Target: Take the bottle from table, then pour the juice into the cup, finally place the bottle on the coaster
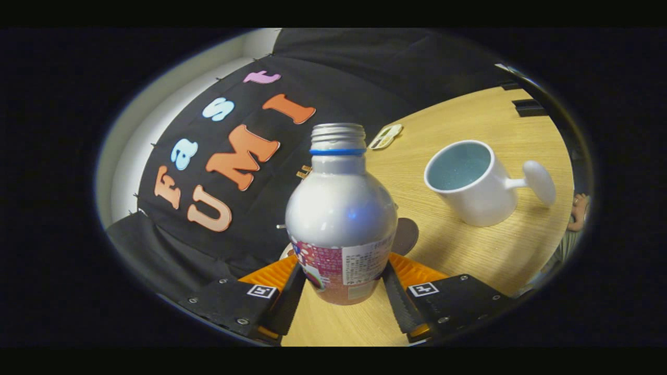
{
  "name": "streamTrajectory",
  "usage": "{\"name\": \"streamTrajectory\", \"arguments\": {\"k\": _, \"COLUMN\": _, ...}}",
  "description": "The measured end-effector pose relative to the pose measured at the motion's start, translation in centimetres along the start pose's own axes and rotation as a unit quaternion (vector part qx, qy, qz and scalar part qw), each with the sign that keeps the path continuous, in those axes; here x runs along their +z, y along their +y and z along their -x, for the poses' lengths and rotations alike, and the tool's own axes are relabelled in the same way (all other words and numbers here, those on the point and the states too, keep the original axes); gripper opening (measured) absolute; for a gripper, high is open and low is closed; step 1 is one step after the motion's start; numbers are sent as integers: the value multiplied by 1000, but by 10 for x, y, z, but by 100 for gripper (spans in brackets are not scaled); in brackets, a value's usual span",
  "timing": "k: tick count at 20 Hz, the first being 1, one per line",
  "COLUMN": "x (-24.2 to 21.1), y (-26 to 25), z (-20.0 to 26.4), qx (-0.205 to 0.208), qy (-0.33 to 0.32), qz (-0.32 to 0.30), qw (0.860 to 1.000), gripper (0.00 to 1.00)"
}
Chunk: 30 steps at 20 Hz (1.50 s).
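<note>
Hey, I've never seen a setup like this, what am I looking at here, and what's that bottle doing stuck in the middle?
This is a hand-held tool, not a robot arm: a person carries a pair of tongs with a fisheye camera mounted on it, looking forward along its two fingers. That is why the scene looks round and bent. The tongs are shut on the silver bottle, one finger pressing each side of its labelled lower part. The bottle's cap is off, and the view is tilted. Beyond the fingers, on the wooden table, stands a white cup with a knobbed handle. A dark round coaster peeks out just behind the bottle. A small flat item lies farther back; I cannot tell what it is.
</note>
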<state>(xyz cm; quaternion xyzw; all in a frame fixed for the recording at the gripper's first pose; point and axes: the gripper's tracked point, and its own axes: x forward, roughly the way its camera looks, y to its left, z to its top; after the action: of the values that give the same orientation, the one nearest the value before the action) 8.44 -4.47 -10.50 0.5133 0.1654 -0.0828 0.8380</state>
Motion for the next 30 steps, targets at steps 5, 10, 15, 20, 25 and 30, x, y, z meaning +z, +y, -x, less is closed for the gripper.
{"name": "streamTrajectory", "arguments": {"k": 5, "x": -1, "y": 2, "z": -7, "qx": -5, "qy": 12, "qz": -49, "qw": 999, "gripper": 77}}
{"name": "streamTrajectory", "arguments": {"k": 10, "x": 3, "y": 8, "z": -9, "qx": -2, "qy": 14, "qz": -121, "qw": 993, "gripper": 77}}
{"name": "streamTrajectory", "arguments": {"k": 15, "x": 15, "y": 11, "z": -9, "qx": -6, "qy": 10, "qz": -166, "qw": 986, "gripper": 77}}
{"name": "streamTrajectory", "arguments": {"k": 20, "x": 20, "y": 17, "z": -11, "qx": -11, "qy": 12, "qz": -211, "qw": 977, "gripper": 77}}
{"name": "streamTrajectory", "arguments": {"k": 25, "x": 14, "y": 17, "z": -12, "qx": -19, "qy": 25, "qz": -248, "qw": 968, "gripper": 77}}
{"name": "streamTrajectory", "arguments": {"k": 30, "x": 17, "y": 19, "z": -11, "qx": -25, "qy": 28, "qz": -277, "qw": 960, "gripper": 77}}
